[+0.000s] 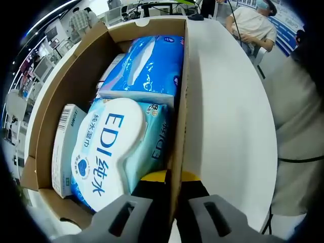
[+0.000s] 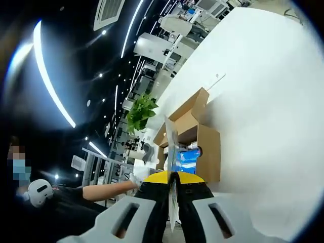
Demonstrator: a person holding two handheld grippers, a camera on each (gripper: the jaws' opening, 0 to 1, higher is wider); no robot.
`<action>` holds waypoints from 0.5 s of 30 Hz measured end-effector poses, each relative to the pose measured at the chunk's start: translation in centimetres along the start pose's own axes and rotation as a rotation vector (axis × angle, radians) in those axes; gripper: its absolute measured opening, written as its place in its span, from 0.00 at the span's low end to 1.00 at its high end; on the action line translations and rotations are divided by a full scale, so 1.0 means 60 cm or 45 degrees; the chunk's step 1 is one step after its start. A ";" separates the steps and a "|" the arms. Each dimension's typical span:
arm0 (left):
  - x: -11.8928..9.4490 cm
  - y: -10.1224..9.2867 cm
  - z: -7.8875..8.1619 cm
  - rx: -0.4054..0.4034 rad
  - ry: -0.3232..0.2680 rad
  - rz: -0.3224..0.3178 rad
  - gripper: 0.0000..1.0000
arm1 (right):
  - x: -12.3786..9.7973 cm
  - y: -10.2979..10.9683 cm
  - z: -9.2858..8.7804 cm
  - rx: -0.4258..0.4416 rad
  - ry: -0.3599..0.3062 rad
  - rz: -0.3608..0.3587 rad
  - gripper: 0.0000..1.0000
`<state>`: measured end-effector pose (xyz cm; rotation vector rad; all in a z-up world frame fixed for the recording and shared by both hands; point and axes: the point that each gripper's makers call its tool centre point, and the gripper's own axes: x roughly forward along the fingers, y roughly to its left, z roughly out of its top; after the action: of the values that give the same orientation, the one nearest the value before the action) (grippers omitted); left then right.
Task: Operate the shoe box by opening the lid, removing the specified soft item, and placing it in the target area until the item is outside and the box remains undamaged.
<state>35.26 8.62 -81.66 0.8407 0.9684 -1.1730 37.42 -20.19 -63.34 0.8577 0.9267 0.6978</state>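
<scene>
In the left gripper view, the open brown cardboard box [image 1: 61,96] sat on the white table [image 1: 228,111], holding a slim white carton [image 1: 65,147] at left, a white-lidded EDI wet-wipe pack [image 1: 114,152] lengthwise near, and a blue soft pack [image 1: 149,66] beyond. The left gripper [image 1: 172,215] clamped the box's right wall. The right gripper [image 2: 172,212] pinched a thin upright sheet [image 2: 171,152] edge-on.

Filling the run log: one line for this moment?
box open | left gripper shut on box wall | right gripper shut on flap | wipes pack inside box
</scene>
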 end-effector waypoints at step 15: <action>0.001 0.001 0.000 -0.001 -0.014 -0.009 0.01 | -0.013 -0.011 -0.027 -0.077 0.097 -0.147 0.00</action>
<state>35.33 8.59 -81.68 0.8303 0.9636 -1.1817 35.71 -20.62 -64.13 0.7227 1.0102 0.6588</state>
